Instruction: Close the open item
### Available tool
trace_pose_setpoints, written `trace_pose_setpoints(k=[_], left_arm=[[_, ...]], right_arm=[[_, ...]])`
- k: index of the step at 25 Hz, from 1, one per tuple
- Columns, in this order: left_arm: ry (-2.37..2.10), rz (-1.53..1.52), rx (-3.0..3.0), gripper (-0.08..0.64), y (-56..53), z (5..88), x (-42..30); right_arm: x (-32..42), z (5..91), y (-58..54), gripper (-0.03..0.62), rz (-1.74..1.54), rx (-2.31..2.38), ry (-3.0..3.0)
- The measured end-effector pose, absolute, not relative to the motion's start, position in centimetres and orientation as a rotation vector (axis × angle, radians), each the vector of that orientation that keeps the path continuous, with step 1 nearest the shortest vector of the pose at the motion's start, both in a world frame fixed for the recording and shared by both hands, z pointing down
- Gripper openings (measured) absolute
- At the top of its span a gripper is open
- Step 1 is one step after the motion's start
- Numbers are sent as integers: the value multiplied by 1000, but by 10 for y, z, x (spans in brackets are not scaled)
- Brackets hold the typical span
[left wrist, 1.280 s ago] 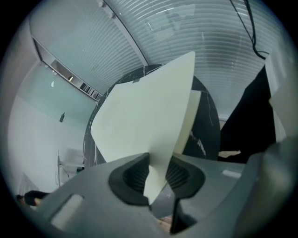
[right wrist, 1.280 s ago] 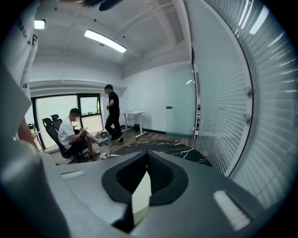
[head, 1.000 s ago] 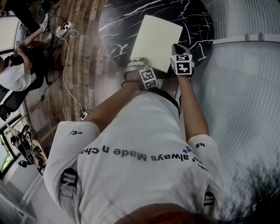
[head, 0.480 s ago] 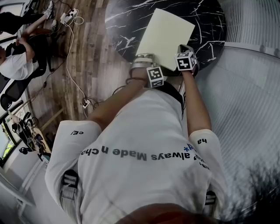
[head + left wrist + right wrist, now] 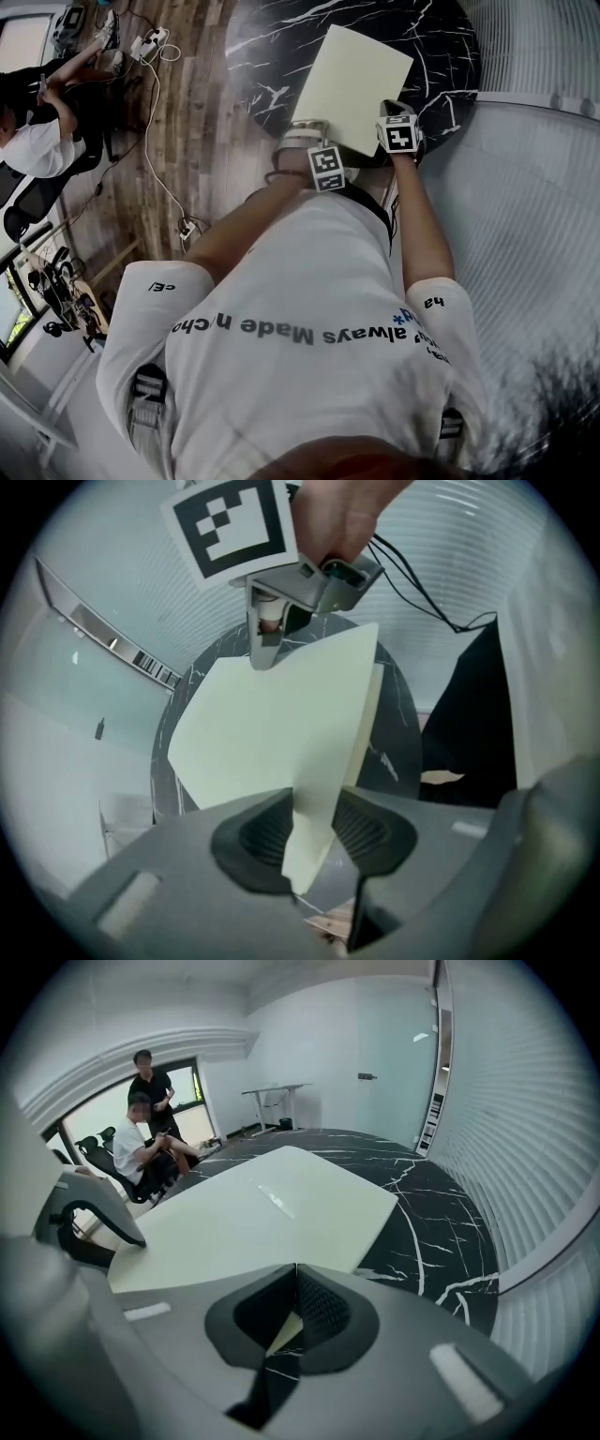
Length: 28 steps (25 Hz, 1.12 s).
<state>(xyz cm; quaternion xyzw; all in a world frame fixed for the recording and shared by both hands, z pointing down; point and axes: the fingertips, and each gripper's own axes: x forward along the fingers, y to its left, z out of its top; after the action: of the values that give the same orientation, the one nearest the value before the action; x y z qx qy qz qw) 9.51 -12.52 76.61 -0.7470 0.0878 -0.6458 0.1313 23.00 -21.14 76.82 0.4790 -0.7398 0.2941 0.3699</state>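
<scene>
A pale yellow folder (image 5: 352,84) lies shut and flat on the round black marble table (image 5: 441,56). My left gripper (image 5: 305,131) is at its near left corner. In the left gripper view the cover (image 5: 272,733) runs between my left gripper's (image 5: 314,832) pads. The jaws have just been opening, and a gap shows beside the sheet. My right gripper (image 5: 392,105) sits at the near right corner. In the right gripper view my right gripper's (image 5: 295,1307) pads are pinched on a sliver of the folder (image 5: 262,1208).
The table's edge is close to my body. A white ribbed wall (image 5: 534,187) runs along the right. On the wooden floor at the left lie cables and a power strip (image 5: 150,42). A seated person (image 5: 37,141) is at the far left.
My right gripper has come down onto the folder's near right corner. The left gripper has stayed at the near left corner.
</scene>
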Motion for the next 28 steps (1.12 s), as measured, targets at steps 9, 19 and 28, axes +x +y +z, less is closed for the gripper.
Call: trace_pose_setpoints(k=[9,19,28], left_arm=[[200,-1884,-2160,137,-125,764,89],[190,-1927,-2316,192,-109,763,82],[560,-1643,-2737,115,-147,684,88]], right_arm=[[227,756,-208,0,723,1181,-1884],[228,765,-199,0,676,1186,-1877],[233,687,-205,0,602,1335,-2028]])
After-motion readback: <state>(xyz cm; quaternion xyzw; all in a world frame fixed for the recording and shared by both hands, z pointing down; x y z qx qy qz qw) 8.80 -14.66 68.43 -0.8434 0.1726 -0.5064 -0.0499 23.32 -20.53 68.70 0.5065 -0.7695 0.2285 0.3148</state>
